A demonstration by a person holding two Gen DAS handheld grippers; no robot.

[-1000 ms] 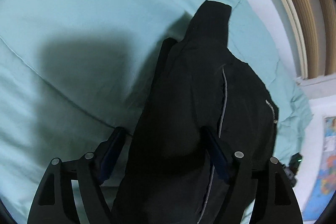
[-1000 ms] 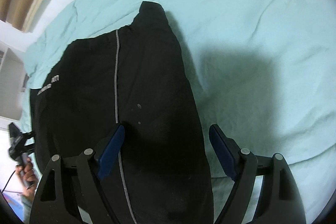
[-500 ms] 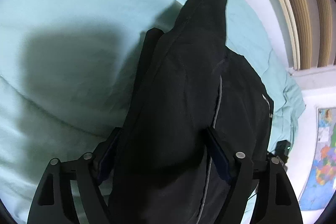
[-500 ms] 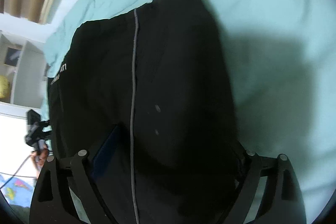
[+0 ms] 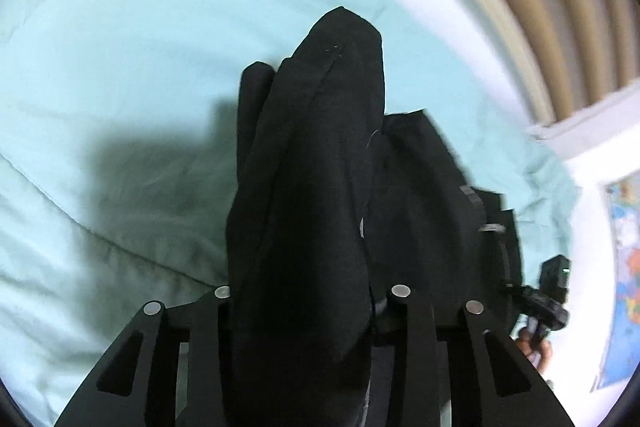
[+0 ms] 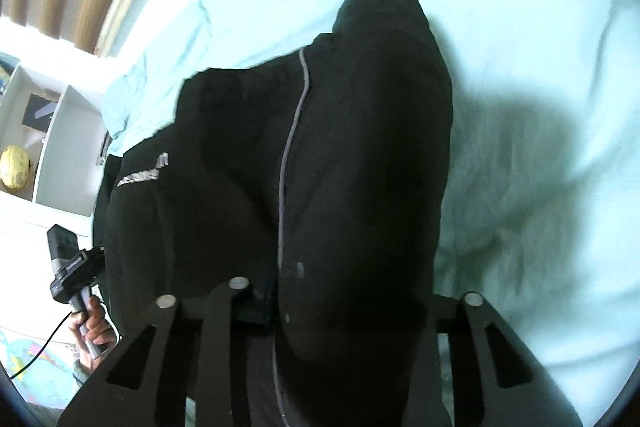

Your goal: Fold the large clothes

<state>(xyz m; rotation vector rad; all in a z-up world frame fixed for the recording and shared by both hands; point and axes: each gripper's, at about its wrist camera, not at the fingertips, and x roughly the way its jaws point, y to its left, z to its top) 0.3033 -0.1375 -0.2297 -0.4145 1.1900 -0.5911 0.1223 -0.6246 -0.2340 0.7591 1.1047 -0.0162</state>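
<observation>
- Both grippers have just been closing on the cloth since the earlier frames; jaws that stood wide around the fabric now pinch it, and the left view has lifted.
- Left gripper (image 5: 304,307): clamped on a bunched fold of the one black garment (image 5: 316,187), which runs straight ahead from the jaws, long axis away from the camera, far tip ahead.
- Right gripper (image 6: 352,299): clamped on the same black garment (image 6: 320,155); grey piping (image 6: 288,147) runs along its long axis, away from the jaws.
- Garment lies on the pale green bedsheet (image 5: 120,67), ahead of both grippers.
- Hidden: pads of both grippers are buried in fabric; near end is cut off at the bottom edge; printed logo (image 6: 146,173) is blurred, unreadable.
- Count: one garment, two grippers, one hand (image 6: 94,327) visible left of the right gripper.
</observation>
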